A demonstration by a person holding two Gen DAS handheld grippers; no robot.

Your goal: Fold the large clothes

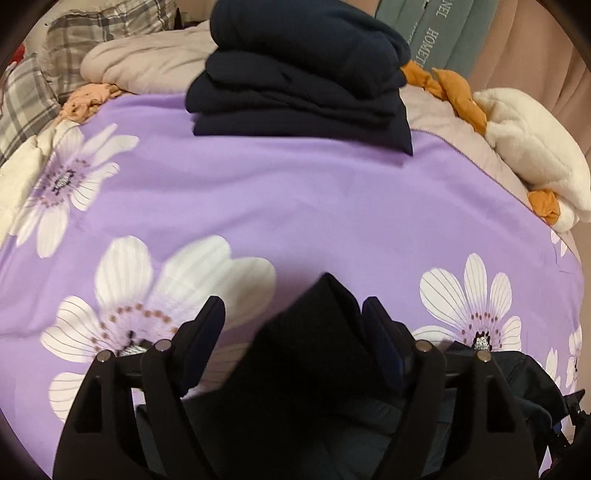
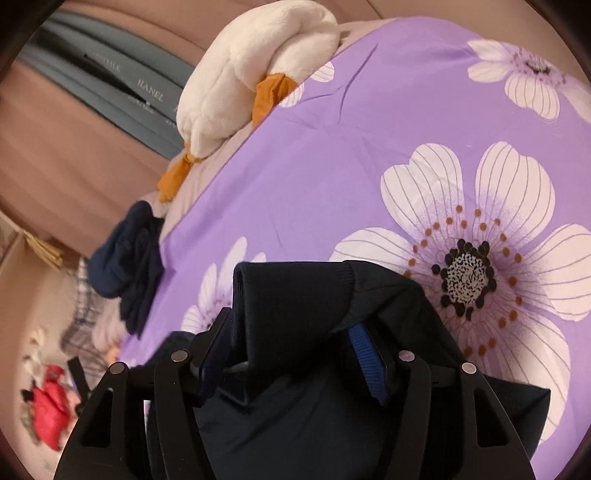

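A dark navy garment lies on the purple flowered bedspread. In the left wrist view my left gripper stands wide open around a raised fold of it, with a gap on each side. In the right wrist view my right gripper is also open, with a ribbed cuff or hem of the same dark garment bunched up between its fingers; the cloth touches the left finger. A stack of folded navy clothes sits at the far side of the bed and shows in the right wrist view.
A white plush duck with orange feet lies at the bed's right edge, also in the right wrist view. Plaid pillows and a beige blanket sit at the far left. Teal boxes stand behind. A red item lies beyond the bed.
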